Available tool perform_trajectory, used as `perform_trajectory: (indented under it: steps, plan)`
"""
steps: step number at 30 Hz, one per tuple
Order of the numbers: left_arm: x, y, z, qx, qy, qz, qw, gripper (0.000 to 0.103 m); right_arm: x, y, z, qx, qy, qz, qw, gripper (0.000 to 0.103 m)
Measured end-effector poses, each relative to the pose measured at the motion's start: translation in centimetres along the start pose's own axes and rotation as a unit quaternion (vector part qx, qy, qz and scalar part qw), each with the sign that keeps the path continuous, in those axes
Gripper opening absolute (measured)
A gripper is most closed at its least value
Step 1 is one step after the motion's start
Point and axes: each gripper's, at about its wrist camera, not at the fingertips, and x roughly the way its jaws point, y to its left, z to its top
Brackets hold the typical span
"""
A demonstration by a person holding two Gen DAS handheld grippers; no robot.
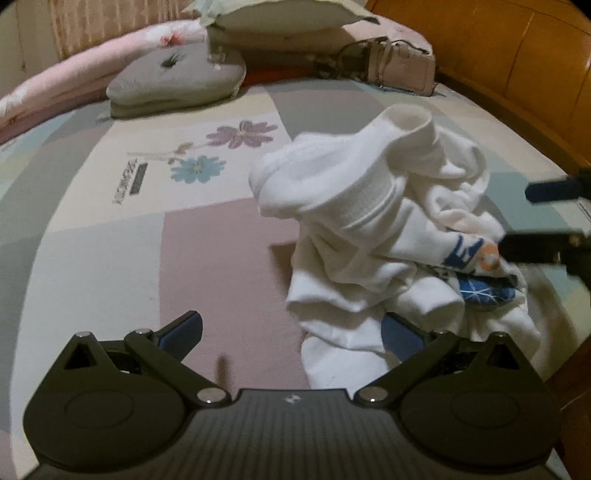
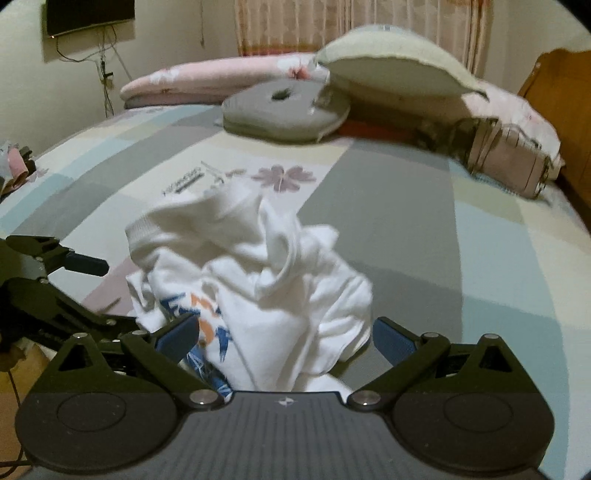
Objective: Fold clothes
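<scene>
A crumpled white garment (image 1: 369, 229) with a blue and orange print lies heaped on the patchwork bedspread (image 1: 207, 258), a ribbed cuff sticking up at its top. My left gripper (image 1: 293, 330) is open just in front of the heap, and the cloth's lower edge drapes over its right finger (image 1: 400, 334). From the right edge, my right gripper (image 1: 517, 219) reaches in open, its lower finger touching the print. In the right wrist view the garment (image 2: 266, 280) sits between the wide-apart fingers of my right gripper (image 2: 286, 338). My left gripper (image 2: 118, 295) stands open at the left.
A grey cushion (image 1: 173, 79), a pale pillow (image 2: 388, 66) and a pink floral quilt (image 2: 207, 79) lie at the head of the bed. A pink bag (image 1: 399, 66) sits near the wooden headboard (image 1: 517, 55). A screen (image 2: 90, 14) hangs on the wall.
</scene>
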Motion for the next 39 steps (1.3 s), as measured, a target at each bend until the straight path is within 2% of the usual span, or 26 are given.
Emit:
perform_trajectory:
  steps: [4, 9, 14, 16, 17, 26, 35, 39]
  plan:
    - [-1.2, 0.2, 0.7, 0.016, -0.016, -0.011, 0.9997, 0.102, -0.2, 0.0, 1.3, -0.011, -0.003, 0.005, 1.000, 0.096]
    - [-2.2, 0.2, 1.4, 0.039, -0.033, -0.020, 0.9985, 0.101, 1.4, 0.1, 2.5, -0.024, 0.019, 0.016, 0.999, 0.071]
    - [-2.1, 0.3, 1.6, 0.046, -0.037, -0.029, 0.9979, 0.101, 3.3, -0.3, 3.5, -0.020, 0.028, 0.038, 0.999, 0.060]
    - [-1.8, 0.4, 1.7, 0.046, -0.035, -0.031, 0.9978, 0.101, 3.9, -0.6, 3.9, -0.019, 0.030, 0.045, 0.998, 0.039]
    - [-1.7, 0.4, 1.7, 0.046, -0.035, -0.032, 0.9978, 0.101, 3.8, -0.9, 4.0, -0.022, 0.030, 0.041, 0.998, 0.022]
    - [-1.3, -0.3, 2.2, 0.058, -0.042, -0.037, 0.9968, 0.100, 3.4, -4.0, 4.6, -0.050, 0.029, -0.005, 0.998, 0.015]
    - [-0.9, -1.8, 3.4, 0.075, -0.054, -0.050, 0.9945, 0.100, 2.6, -11.7, 3.9, -0.016, 0.048, -0.112, 0.992, 0.015]
    - [-0.7, -2.3, 3.9, 0.080, -0.057, -0.052, 0.9938, 0.100, 2.8, -14.6, 3.0, -0.002, 0.062, -0.184, 0.981, 0.015]
